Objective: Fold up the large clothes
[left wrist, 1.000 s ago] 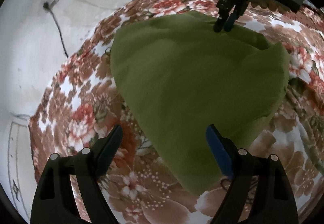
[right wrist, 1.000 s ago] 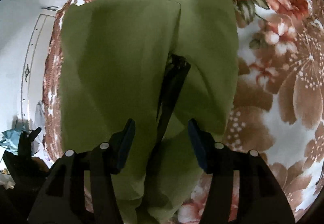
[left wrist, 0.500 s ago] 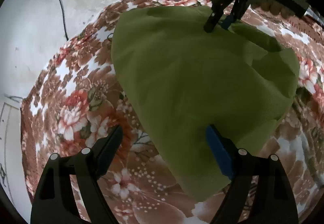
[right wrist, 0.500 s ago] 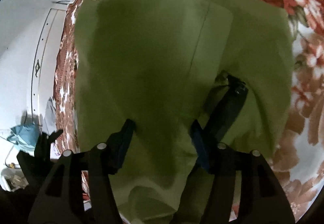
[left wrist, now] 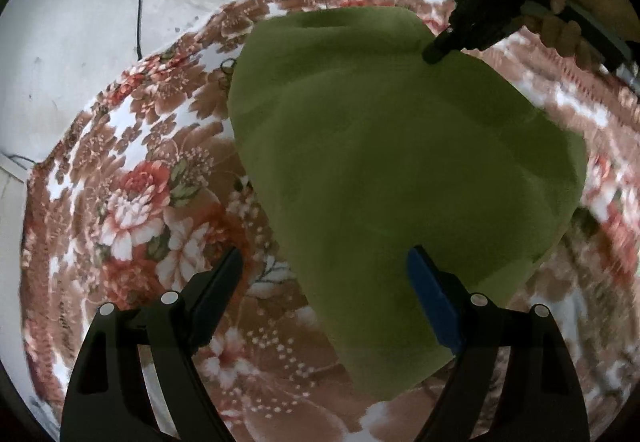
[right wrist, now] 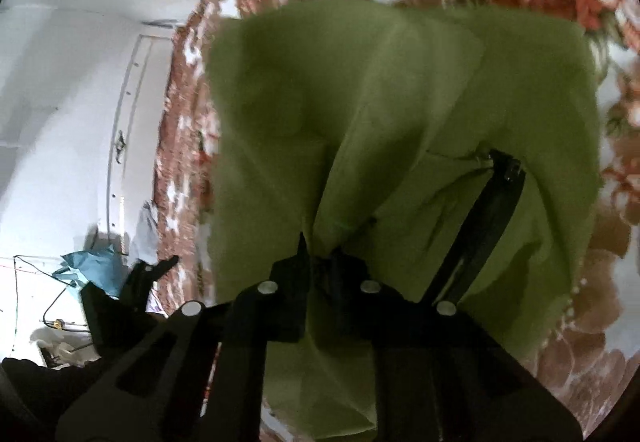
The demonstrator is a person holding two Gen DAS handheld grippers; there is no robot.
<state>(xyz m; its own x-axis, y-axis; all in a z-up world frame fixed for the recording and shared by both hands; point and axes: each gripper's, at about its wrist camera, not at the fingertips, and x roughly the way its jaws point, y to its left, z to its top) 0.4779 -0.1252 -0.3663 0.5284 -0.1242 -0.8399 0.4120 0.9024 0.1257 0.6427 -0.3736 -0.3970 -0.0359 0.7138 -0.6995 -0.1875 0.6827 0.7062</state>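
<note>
The olive-green garment (left wrist: pixel 392 162) lies on the floral bedspread (left wrist: pixel 132 178), the right tool (right wrist: pixel 320 254) having just closed to pinch a fold of it, while the left tool (left wrist: pixel 324 274) stands wide apart above its near edge.

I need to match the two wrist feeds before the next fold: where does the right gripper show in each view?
Left wrist view: the right gripper sits upper right, tips pinching the olive-green cloth garment.
Right wrist view: it fills the bottom centre, jaws closed on a bunched fold.
Shared landmark: the floral red-and-brown bedspread under the garment.
</note>
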